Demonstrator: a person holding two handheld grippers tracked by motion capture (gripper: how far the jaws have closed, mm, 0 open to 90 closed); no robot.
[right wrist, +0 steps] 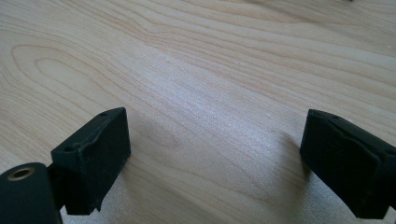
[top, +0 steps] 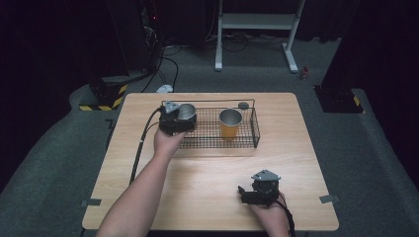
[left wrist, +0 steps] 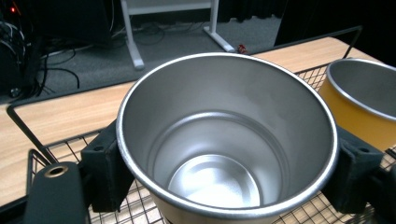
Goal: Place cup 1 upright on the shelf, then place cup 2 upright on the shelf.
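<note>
Steel cup clamped between left gripper jaws, over wire basket

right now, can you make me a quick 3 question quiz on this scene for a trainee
1. True or false: the left gripper is shut on the silver cup.
2. Which thing stands in the wire basket beside the silver cup? A. a blue bowl B. an orange cup C. a glass bottle
3. Fill in: the right gripper has its jaws ____, with bare wooden table between them.

Key
1. True: a pad presses on each side of the cup, over the basket.
2. B
3. open
</note>
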